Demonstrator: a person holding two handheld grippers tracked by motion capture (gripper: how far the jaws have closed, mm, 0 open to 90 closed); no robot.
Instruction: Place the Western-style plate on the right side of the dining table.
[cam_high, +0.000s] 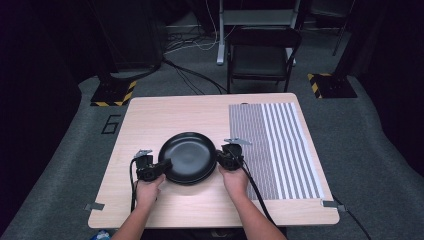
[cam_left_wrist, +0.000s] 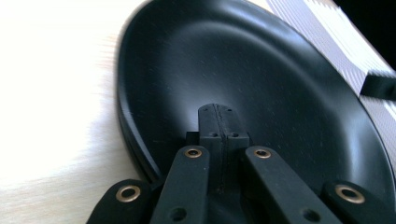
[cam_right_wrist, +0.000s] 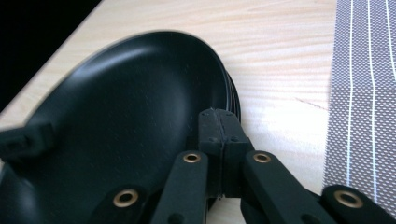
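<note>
Nearest the person, both hands sit at the plates' (cam_high: 187, 157) near edge, one on each side. The left gripper (cam_high: 162, 166) is clamped shut on the left rim, the right gripper (cam_high: 221, 159) clamped shut on the right rim, so the plates lie straight between the two, about equally close to both. In the left gripper view (cam_left_wrist: 261, 88) and the right gripper view (cam_right_wrist: 116, 112) the rim looks doubled, so probably two or more black plates stacked. They rest on the bare wood of the tabletop (cam_high: 150, 120), with the striped mat (cam_high: 275, 145) just right of the plates. I'd guess a two-handed lift comes next, and keeping it level is the thing.
</note>
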